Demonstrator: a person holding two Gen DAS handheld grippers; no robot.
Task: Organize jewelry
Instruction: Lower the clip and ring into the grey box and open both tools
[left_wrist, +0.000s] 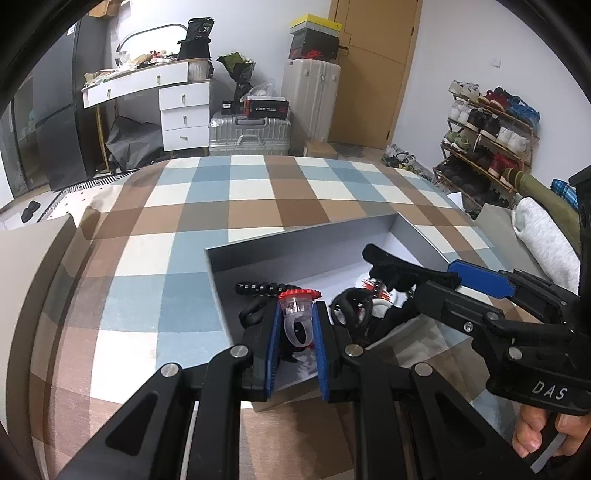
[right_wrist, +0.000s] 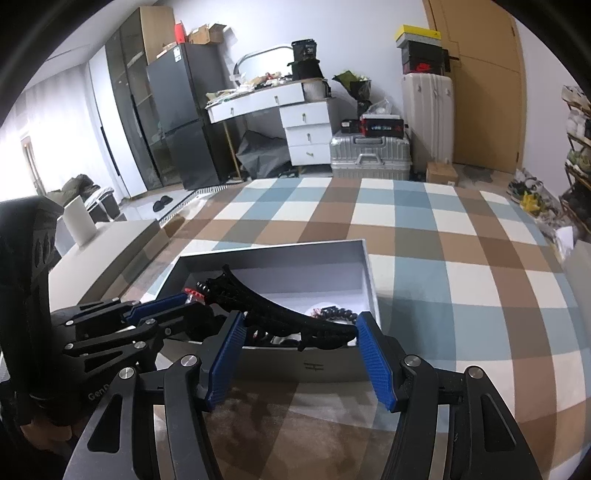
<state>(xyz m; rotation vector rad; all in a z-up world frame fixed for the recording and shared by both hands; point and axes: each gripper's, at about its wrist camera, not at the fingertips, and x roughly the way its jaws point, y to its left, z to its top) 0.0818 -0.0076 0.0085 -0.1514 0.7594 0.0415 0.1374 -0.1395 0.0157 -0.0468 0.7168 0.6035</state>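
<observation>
Left tool (left_wrist: 295, 317) clamps one clear ring (left_wrist: 294, 314); right tool (right_wrist: 301, 325) grips one hair clip (right_wrist: 280, 314).

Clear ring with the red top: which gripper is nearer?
Left. The left gripper is shut on the clear ring, over the grey box. The right gripper holds a black hair clip beside it, off to the ring's right.
</observation>
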